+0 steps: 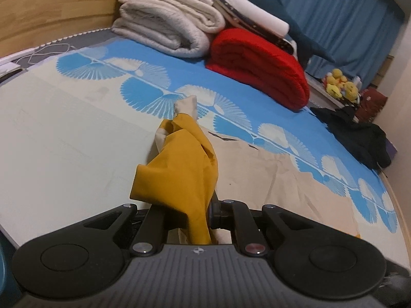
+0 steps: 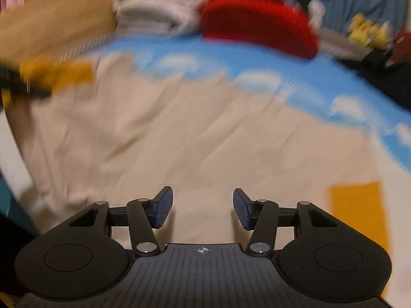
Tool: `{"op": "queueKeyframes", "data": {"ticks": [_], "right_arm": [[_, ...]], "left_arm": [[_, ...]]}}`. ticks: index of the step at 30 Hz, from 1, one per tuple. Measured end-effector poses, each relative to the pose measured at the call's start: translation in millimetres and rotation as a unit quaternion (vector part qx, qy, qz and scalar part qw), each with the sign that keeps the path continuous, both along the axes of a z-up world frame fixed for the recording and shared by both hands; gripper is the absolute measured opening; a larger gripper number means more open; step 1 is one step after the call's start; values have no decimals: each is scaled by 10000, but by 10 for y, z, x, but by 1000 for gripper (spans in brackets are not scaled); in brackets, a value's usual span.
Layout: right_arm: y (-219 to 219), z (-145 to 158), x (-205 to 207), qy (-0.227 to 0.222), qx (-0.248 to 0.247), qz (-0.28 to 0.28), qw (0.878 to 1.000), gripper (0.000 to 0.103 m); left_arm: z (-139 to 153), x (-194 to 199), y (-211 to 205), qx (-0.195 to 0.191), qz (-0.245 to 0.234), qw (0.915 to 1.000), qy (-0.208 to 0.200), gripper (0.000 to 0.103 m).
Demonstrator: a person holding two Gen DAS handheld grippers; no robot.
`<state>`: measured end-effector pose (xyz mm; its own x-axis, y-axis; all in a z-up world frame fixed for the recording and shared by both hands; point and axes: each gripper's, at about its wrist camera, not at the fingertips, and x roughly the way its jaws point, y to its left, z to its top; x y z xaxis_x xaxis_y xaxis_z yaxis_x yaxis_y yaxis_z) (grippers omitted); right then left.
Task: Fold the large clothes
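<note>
the beige garment [image 2: 179,138] lies spread flat on the bed, thin and creased, with a mustard-yellow patch at its right edge. its bunched mustard sleeve [image 1: 185,164] with a cream cuff is pinched in the left gripper [image 1: 190,213], whose jaws are closed on the cloth. the right gripper [image 2: 203,210] hovers over the beige body, its ribbed blue pads [image 2: 164,209] parted, holding nothing. the bedsheet [image 1: 231,87] is smooth, blue and cream with fan shapes. behind sit a folded red blanket [image 1: 264,69] and stacked white towels [image 1: 169,23].
</note>
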<state>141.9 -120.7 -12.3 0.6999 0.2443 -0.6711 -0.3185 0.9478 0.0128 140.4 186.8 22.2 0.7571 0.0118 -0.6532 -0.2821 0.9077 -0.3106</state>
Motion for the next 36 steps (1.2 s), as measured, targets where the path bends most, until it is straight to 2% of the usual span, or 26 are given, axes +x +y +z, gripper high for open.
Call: {"op": "queueKeyframes", "data": {"ticks": [4, 9, 13, 17, 21, 23, 26, 29, 30, 31, 32, 33, 34, 36], "right_arm": [[-604, 285, -149, -566, 181, -594, 9965, 53], [-1446, 440, -338, -936, 324, -1394, 9853, 53], [-2033, 507, -624, -1145, 609, -1948, 9722, 53], [-2504, 577, -832, -1382, 1077, -2306, 9571, 54], [-2881, 613, -949, -1537, 1273, -2581, 9453, 54], [-3041, 612, -994, -1589, 1364, -2692, 9400, 54], [-3229, 603, -1068, -1612, 1460, -2825, 9343, 54], [-3371, 573, -1080, -1589, 1511, -2933, 9305, 54], [-3411, 565, -1086, -1572, 1523, -2969, 9295, 54], [-3460, 552, -1087, -1549, 1551, -3009, 9281, 54], [-3509, 538, -1089, -1522, 1566, -3056, 9268, 55], [-3558, 521, -1088, -1477, 1615, -3096, 9253, 55], [-3580, 508, -1096, -1436, 1663, -3118, 9244, 55], [-3622, 472, -1078, -1321, 1802, -3149, 9224, 55]], "left_arm": [[9, 19, -88, 145, 85, 9999, -7, 12], [111, -26, -445, 847, -239, 9957, -279, 12], [295, -55, -996, 1626, -1047, 9794, -577, 10], [516, -56, -1680, 1765, -1611, 9675, -830, 8], [633, -12, -2585, 1835, -2208, 9527, -994, 7], [590, -6, -3105, 1950, -2588, 9409, -987, 7], [347, -64, -3839, 2095, -3206, 9194, -890, 7], [-125, -176, -4489, 2308, -3932, 8886, -505, 7], [-283, -195, -4628, 2364, -4120, 8794, -328, 9], [-476, -209, -4774, 2450, -4351, 8664, -53, 11], [-661, -214, -4880, 2526, -4610, 8504, 216, 25], [-750, -220, -4924, 2586, -4765, 8396, 322, 34], [-784, -224, -4906, 2617, -4869, 8328, 303, 35], [-649, -192, -4772, 2319, -4982, 8353, 180, 45]]}}
